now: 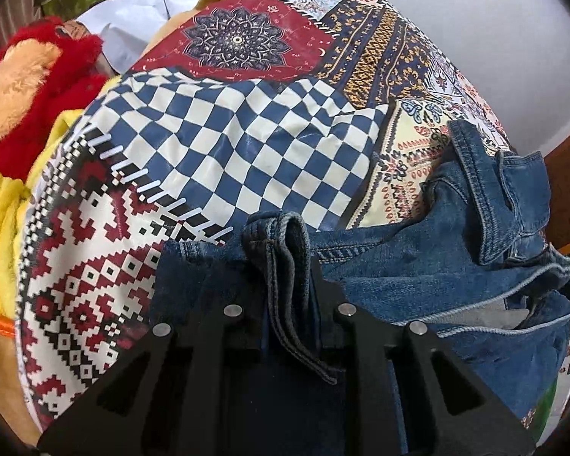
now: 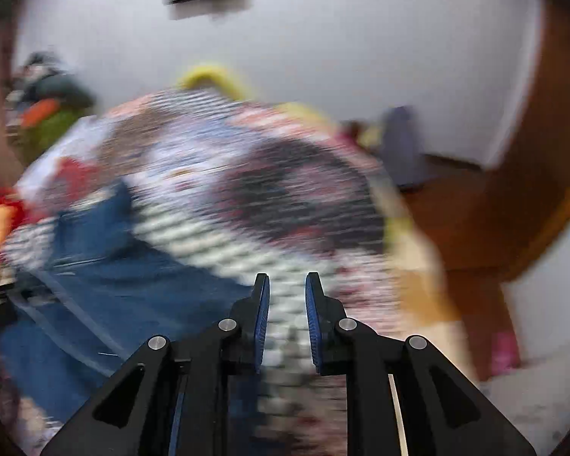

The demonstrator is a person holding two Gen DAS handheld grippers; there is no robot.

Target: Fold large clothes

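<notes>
Left hand-held gripper (image 1: pixel 285 262) is clamped on a bunched fold of the jeans (image 1: pixel 437 262), a thick seamed edge, maybe a hem or the waistband, pinched up between its black fingers (image 1: pixel 334 292) and poking out just past the tips. The rest of the denim sprawls off to that gripper's right, crumpled, with what looks like a pocket or fly flap standing up at the far end, all of it lying on the bedspread (image 1: pixel 216 140) with its checkered and patchwork print. A grip on an edge like that makes sense: hold one end firm and the cloth can be drawn straight before it is doubled over. Beyond the left gripper, off to its left, sits a red plush toy (image 1: pixel 30 76) at the bed's side. Over on the other side, the right hand-held gripper (image 2: pixel 287 288) is empty, blue pads (image 2: pixel 262 323) parted by a narrow gap, nothing between them; the view is badly smeared, so it is likely swinging fast. The jeans (image 2: pixel 106 266) show as a blue mass down to its left. My read: the fold is barely begun, and the free gripper needs a second edge to pull the denim flat.
</notes>
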